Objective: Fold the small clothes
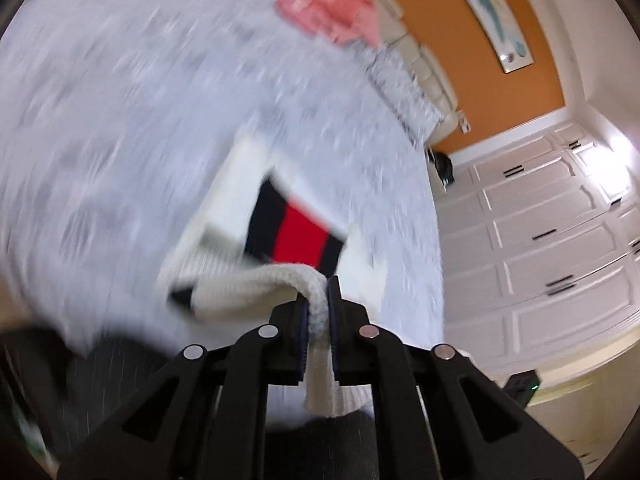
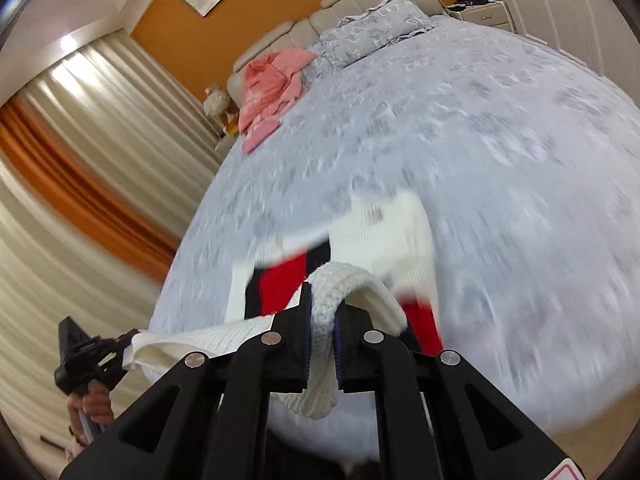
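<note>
A small white knit garment with red and navy stripes [image 1: 296,236] hangs over the near edge of the bed. My left gripper [image 1: 318,300] is shut on its white ribbed edge, cloth pinched between the pads. In the right wrist view the same garment [image 2: 384,220] spreads over the bed, and my right gripper [image 2: 323,312] is shut on another part of the white edge. The left gripper [image 2: 120,346] also shows at lower left in the right wrist view, holding the cloth taut. Both views are motion-blurred.
The bed has a pale grey-blue floral cover [image 2: 480,128] with pillows [image 2: 372,28] at the headboard. A pink garment pile [image 2: 272,80] lies at the far side, also seen in the left wrist view [image 1: 332,4]. White wardrobe doors [image 1: 552,220] and curtains [image 2: 80,160] flank the bed.
</note>
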### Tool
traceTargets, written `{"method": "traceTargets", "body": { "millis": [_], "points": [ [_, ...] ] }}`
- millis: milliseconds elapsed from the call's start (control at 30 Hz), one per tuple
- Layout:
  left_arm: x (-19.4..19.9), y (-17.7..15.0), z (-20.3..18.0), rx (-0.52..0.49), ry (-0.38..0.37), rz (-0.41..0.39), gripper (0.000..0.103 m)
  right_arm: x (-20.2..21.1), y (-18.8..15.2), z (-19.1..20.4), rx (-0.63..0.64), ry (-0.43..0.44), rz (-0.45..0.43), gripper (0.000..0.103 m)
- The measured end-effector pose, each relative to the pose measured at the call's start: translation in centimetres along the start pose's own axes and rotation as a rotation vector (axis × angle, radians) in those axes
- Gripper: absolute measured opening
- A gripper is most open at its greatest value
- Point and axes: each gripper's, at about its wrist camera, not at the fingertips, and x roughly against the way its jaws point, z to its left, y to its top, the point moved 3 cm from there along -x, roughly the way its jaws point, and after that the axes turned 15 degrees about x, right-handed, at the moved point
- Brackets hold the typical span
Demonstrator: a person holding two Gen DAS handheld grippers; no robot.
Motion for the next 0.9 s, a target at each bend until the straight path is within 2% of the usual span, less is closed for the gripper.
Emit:
{"method": "traceTargets", "body": {
  "millis": [33,67,100,133,167,233,300,367,433,567,667,700,733,767,800,900],
  "points": [
    [-1.3,1.3,-1.0,-0.02,0.017,-0.051,0.009,-2.8,1.9,-1.2,-0.027,0.012,-0.008,0.017],
    [-2.8,2.7,-1.8,-0.036,0.031,-0.117,0.015,-5.3,3.2,-2.4,-0.03,-0.022,-0.012,0.022],
    [-4.4,4.0,-2.3,-0.047,0.033,-0.17,0.029,-7.4,4.2,-3.7,-0.023,-0.115,-0.024,0.033],
    [-6.5,5.5,-2.1,-0.045,0.086,-0.234,0.034,-8.7,4.6,-4.3,-0.026,-0.188,-0.025,0.033],
    [-8.0,6.5,-1.7,-0.041,0.144,-0.279,0.035,-9.8,4.8,-4.9,-0.03,-0.234,-0.007,0.033],
    [-10.2,7.5,-0.4,-0.022,0.195,-0.264,0.035,-11.1,4.3,-5.3,-0.032,-0.227,0.028,0.034],
    [-10.6,7.5,1.1,0.031,0.176,-0.218,0.038,-10.9,2.7,-4.6,0.016,-0.19,0.043,0.043],
    [-10.7,7.0,2.3,0.036,0.168,-0.182,0.043,-10.7,1.0,-3.7,0.121,-0.209,0.066,0.047],
    [-11.5,6.1,3.0,-0.019,0.197,-0.15,0.046,-11.8,-0.5,-3.4,0.227,-0.264,0.112,0.049],
    [-14.3,5.0,3.7,-0.098,0.291,-0.132,0.055,-15.6,-1.8,-3.9,0.276,-0.288,0.209,0.049],
    [-16.5,4.5,5.3,-0.104,0.37,-0.104,0.053,-17.0,-2.9,-5.3,0.228,-0.311,0.26,0.049],
    [-17.2,4.4,6.0,-0.096,0.397,-0.081,0.037,-17.1,-3.2,-5.7,0.208,-0.302,0.263,0.043],
    [-17.8,4.4,6.6,-0.091,0.412,-0.056,0.027,-17.2,-3.7,-6.2,0.184,-0.281,0.273,0.03],
    [-18.4,4.4,7.3,-0.09,0.437,-0.036,0.009,-17.5,-4.1,-6.5,0.172,-0.256,0.289,0.01],
    [-18.5,4.4,7.5,-0.088,0.437,-0.028,0.007,-17.5,-4.3,-6.7,0.156,-0.244,0.3,0.008],
    [-17.3,4.9,7.4,-0.084,0.42,-0.053,0.005,-15.0,-3.2,-6.7,0.126,-0.247,0.224,0.007]
  ]
}}
